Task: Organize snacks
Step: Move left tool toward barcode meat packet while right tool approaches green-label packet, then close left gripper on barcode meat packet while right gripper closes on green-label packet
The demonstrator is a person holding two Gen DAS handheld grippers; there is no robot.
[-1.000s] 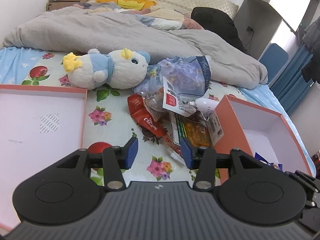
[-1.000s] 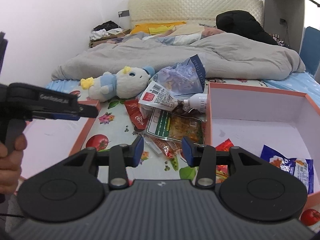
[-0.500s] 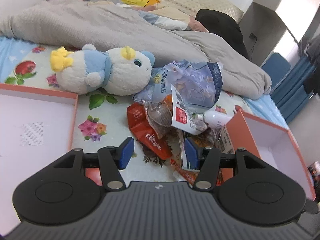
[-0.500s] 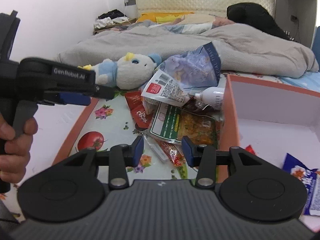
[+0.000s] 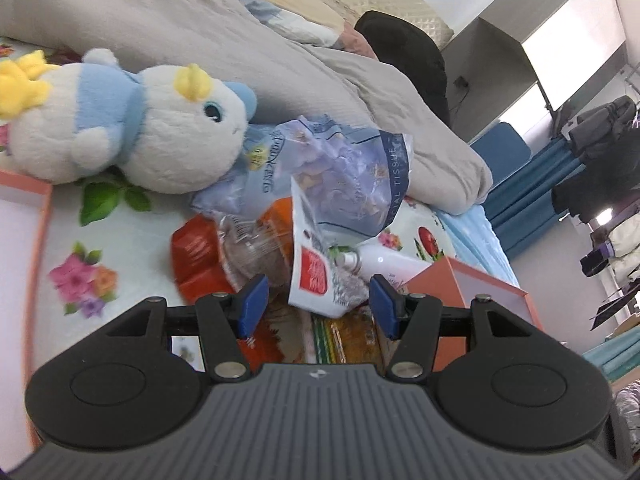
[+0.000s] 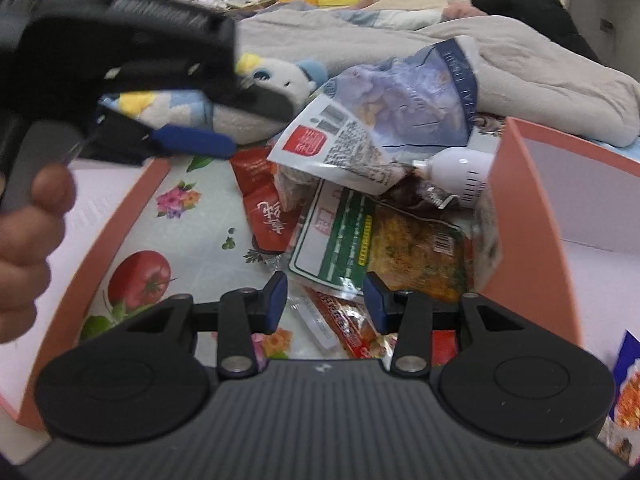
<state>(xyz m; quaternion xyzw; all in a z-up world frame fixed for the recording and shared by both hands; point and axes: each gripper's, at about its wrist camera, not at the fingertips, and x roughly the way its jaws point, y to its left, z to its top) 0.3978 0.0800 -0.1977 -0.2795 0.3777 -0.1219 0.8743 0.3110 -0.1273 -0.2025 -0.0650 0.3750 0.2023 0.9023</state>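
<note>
A heap of snack packets lies on the bed between two orange boxes. My left gripper (image 5: 316, 310) is open and empty, its jaws either side of a white packet with a red label (image 5: 320, 280), close above it. A red packet (image 5: 194, 260) and a blue-white bag (image 5: 344, 176) lie beside it. My right gripper (image 6: 323, 300) is open and empty above a green-labelled packet (image 6: 380, 248) and a small red sachet (image 6: 348, 324). The left gripper (image 6: 192, 140) shows in the right wrist view, over the red packet (image 6: 264, 212).
An orange box (image 6: 520, 216) stands right of the heap with a blue-and-red packet (image 6: 624, 400) inside. Another orange box (image 6: 132, 196) lies left. A plush toy (image 5: 132, 132), a white bottle (image 6: 460, 172) and a grey duvet (image 5: 200, 32) lie behind the heap.
Both grippers have moved forward and down toward the heap. The left gripper's jaws have opened wider and now sit around the white red-labelled packet.
</note>
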